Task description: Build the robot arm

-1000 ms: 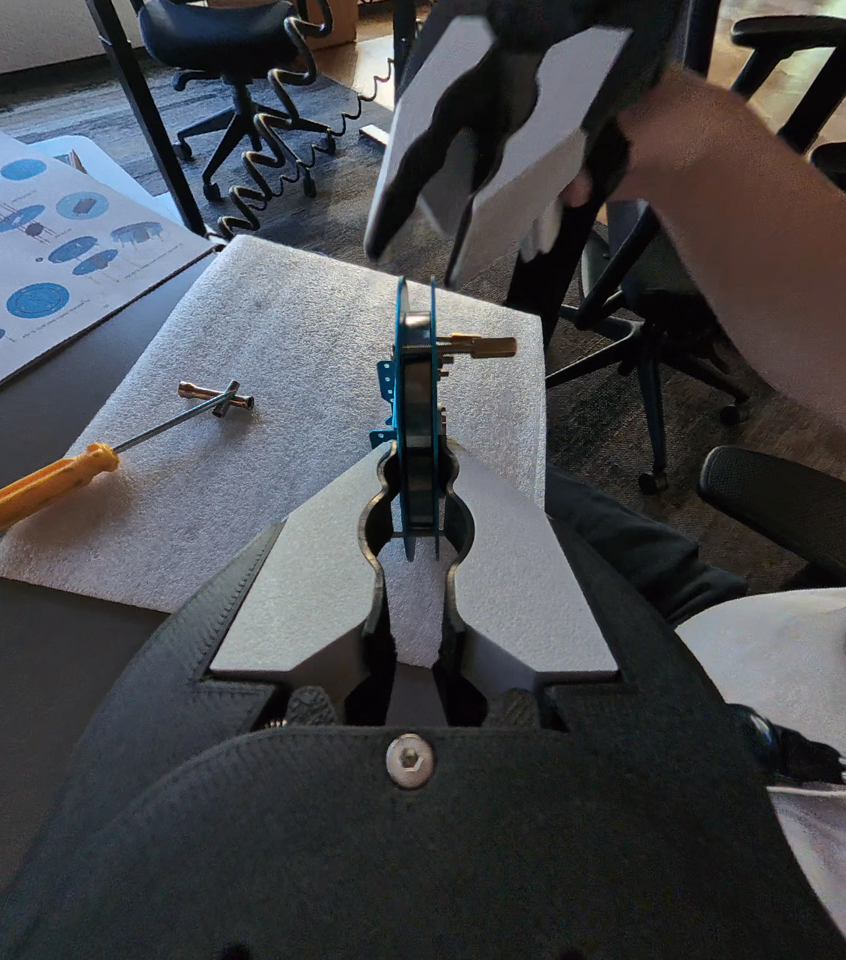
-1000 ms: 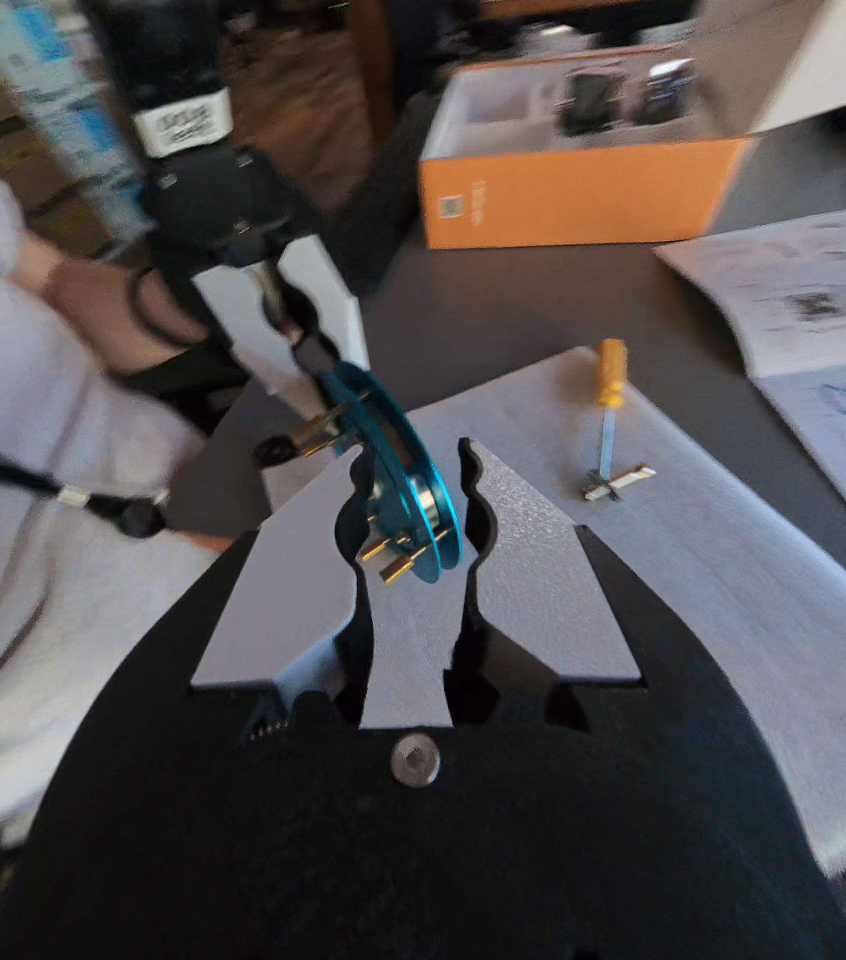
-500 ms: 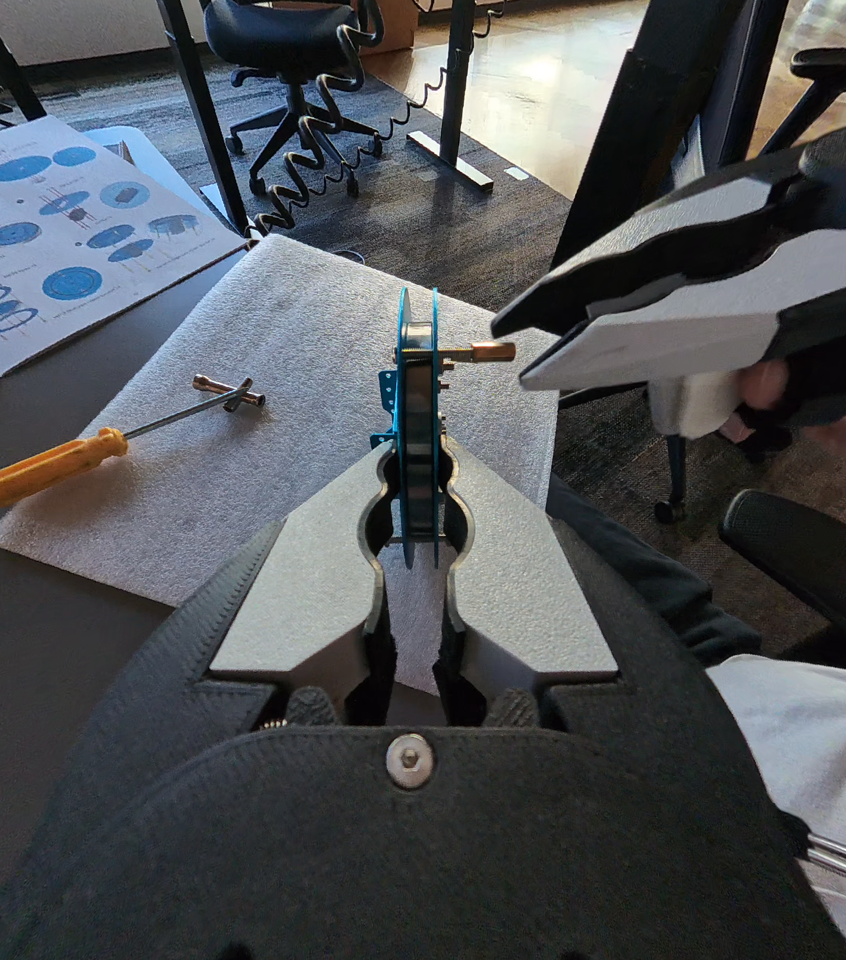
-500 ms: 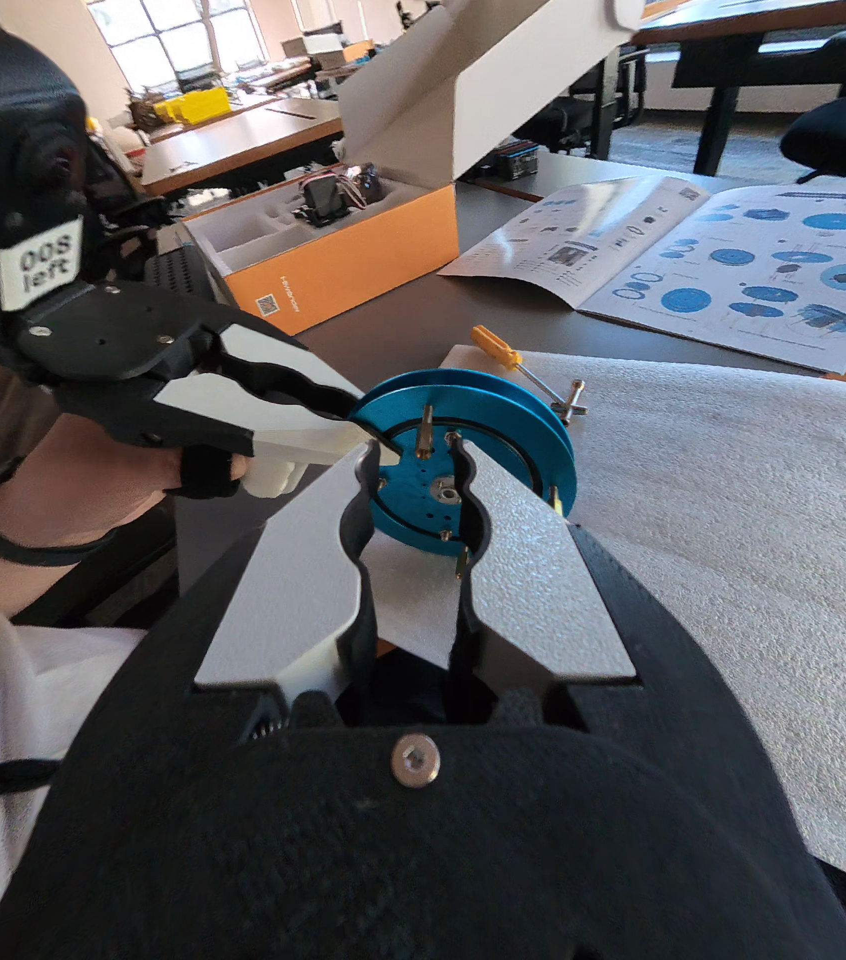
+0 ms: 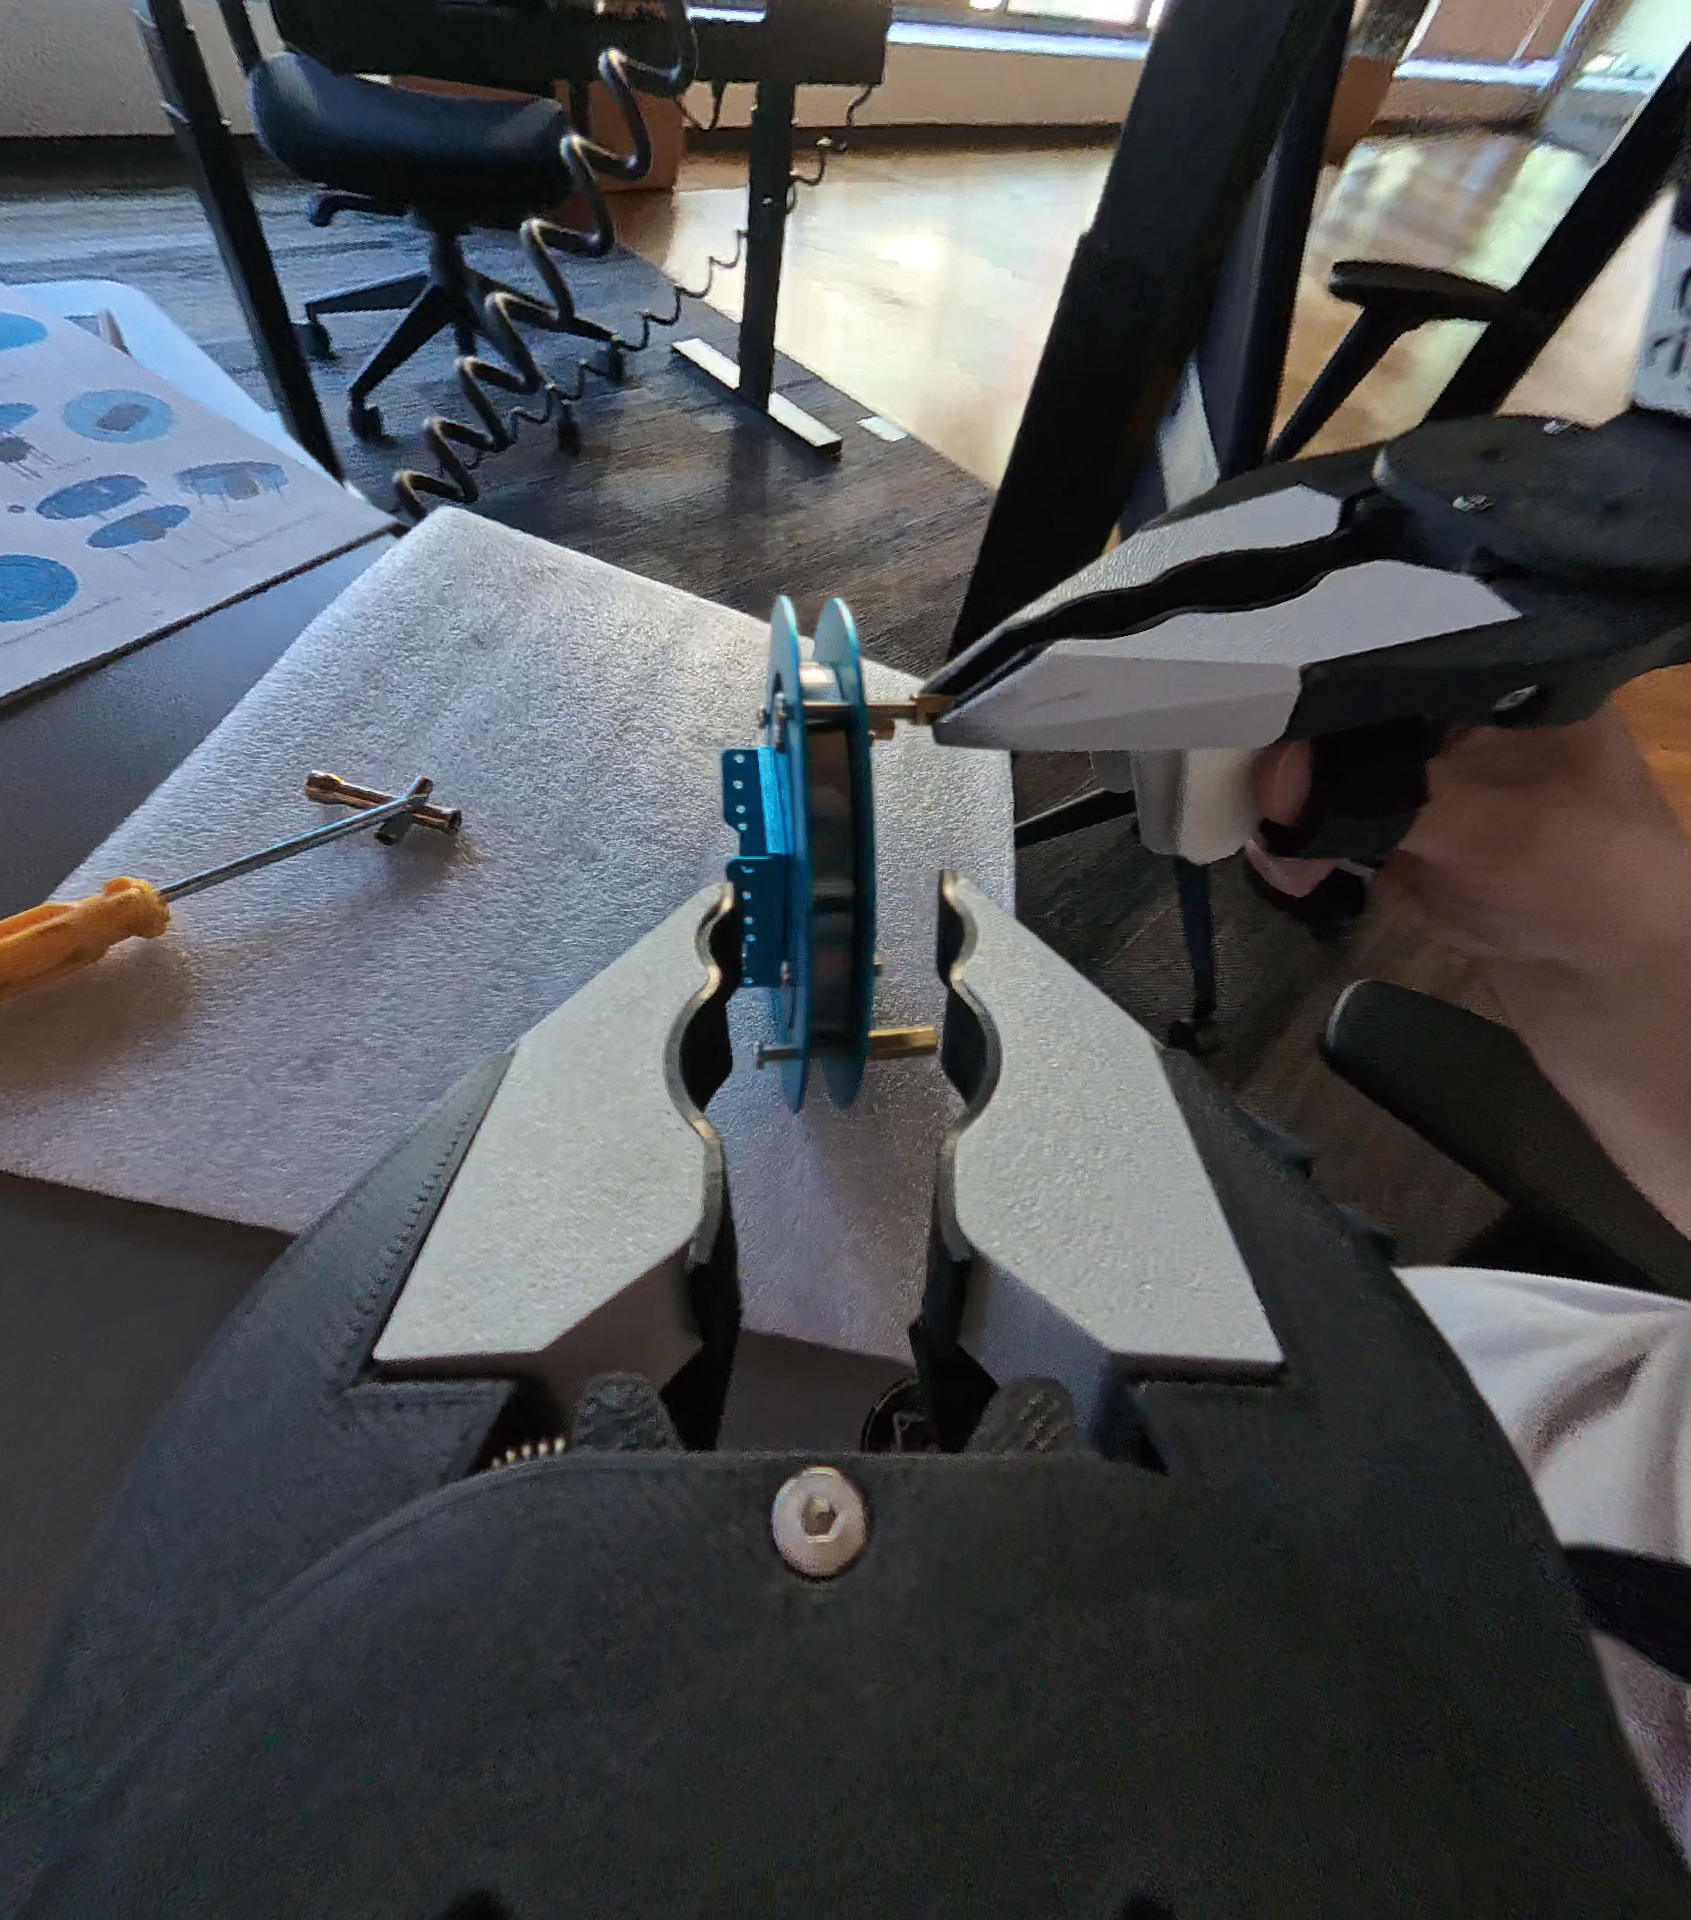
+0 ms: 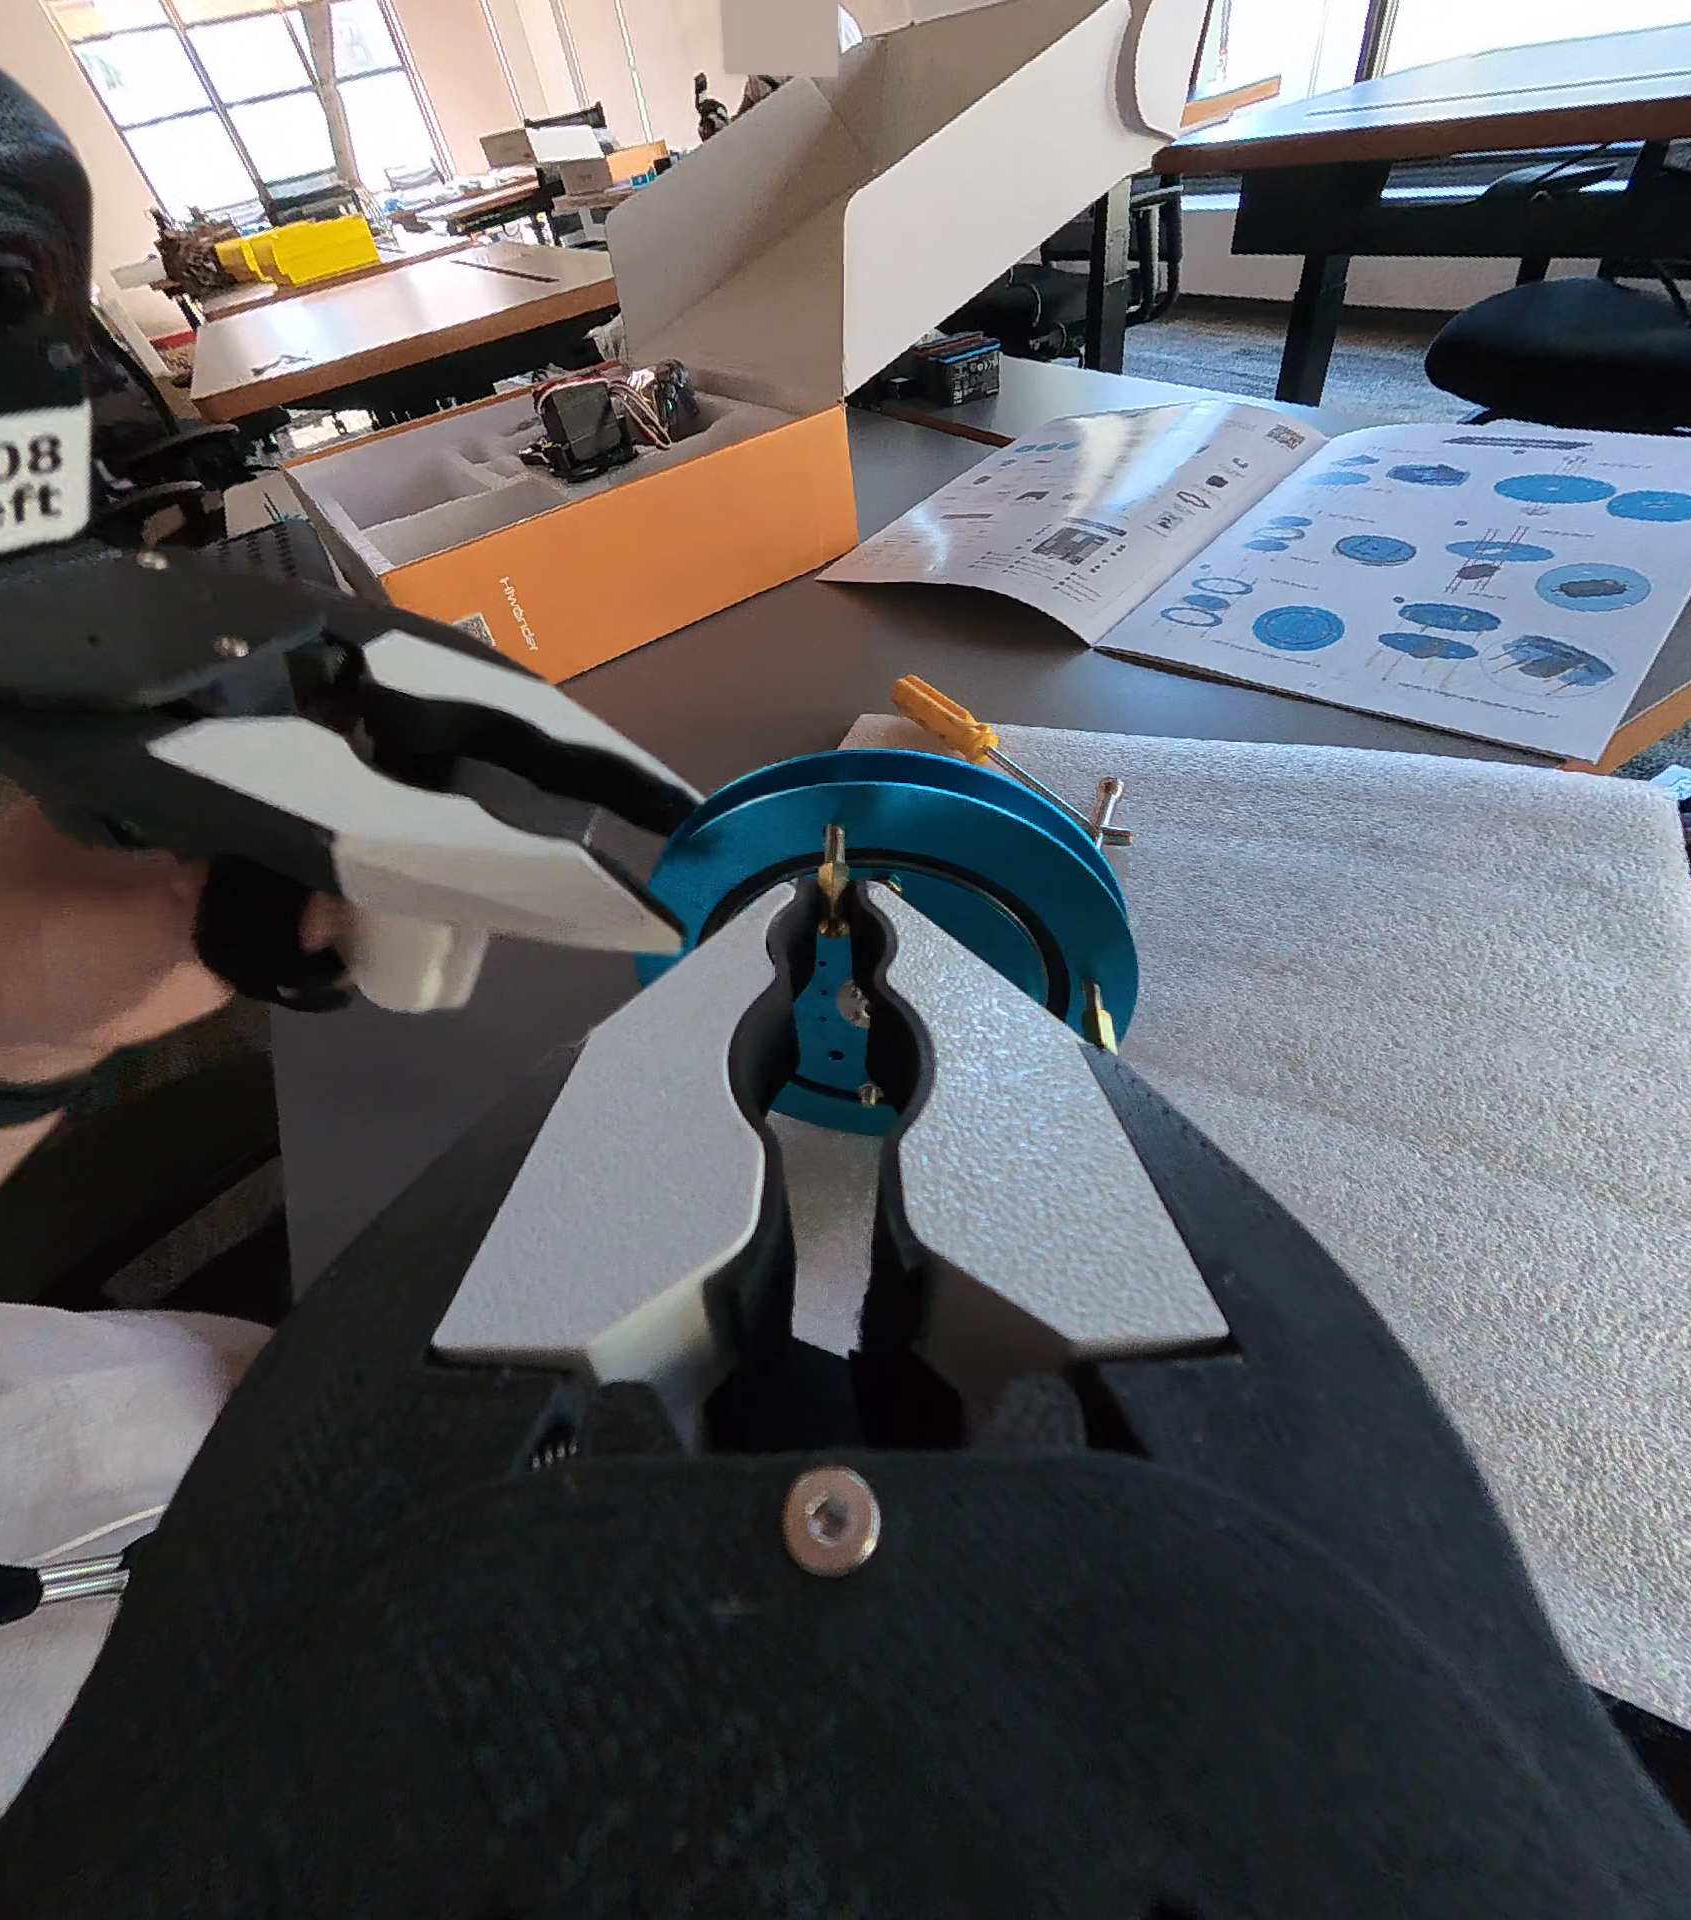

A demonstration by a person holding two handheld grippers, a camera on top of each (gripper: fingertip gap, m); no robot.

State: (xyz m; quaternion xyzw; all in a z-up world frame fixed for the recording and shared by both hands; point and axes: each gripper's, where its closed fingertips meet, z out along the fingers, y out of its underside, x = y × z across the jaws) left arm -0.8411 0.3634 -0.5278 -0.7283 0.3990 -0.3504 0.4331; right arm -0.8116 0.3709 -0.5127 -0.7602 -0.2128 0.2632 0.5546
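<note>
Dark grey surface in an office with swivel chairs and desk legs behind. At far left an open booklet printed with blue diagrams lies flat. Next to it comes a screwdriver with an orange handle, its shaft reaching onto a white foam sheet, and its tip lies against a small cross-shaped metal wrench.

Toward the middle of the sheet a blue wheel, made of two discs with a small blue bracket on its left face, stands on edge. The left claw is released: its two fingers sit spread on either side of the wheel's lower half. The left finger is just beside the bracket, and the right one is apart from the disc.

From the right, the right claw is clenched on a brass post that sticks out of the wheel's upper right face. A hand grips its handle.

The right wrist view also shows an open orange box on the surface beyond the wheel.
</note>
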